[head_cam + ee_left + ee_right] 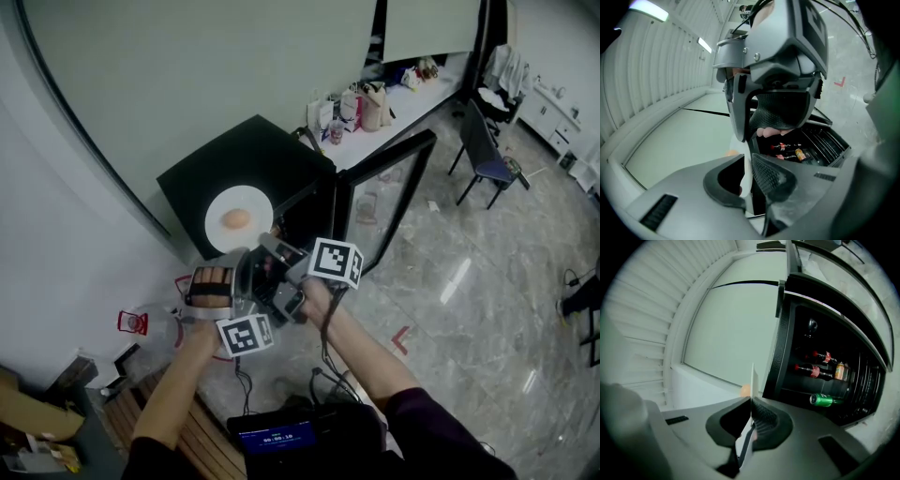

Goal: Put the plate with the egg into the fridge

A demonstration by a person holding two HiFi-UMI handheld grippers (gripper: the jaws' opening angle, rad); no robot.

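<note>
Fridge shelves are dim; left gripper and right gripper jaws pinch the plate, half-hiding the egg.

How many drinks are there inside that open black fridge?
4. An upper bottle and a lower bottle with red labels lie on one shelf, an orange can beside them; a green can lies on the shelf below. Others may hide in the dark fridge.
</note>
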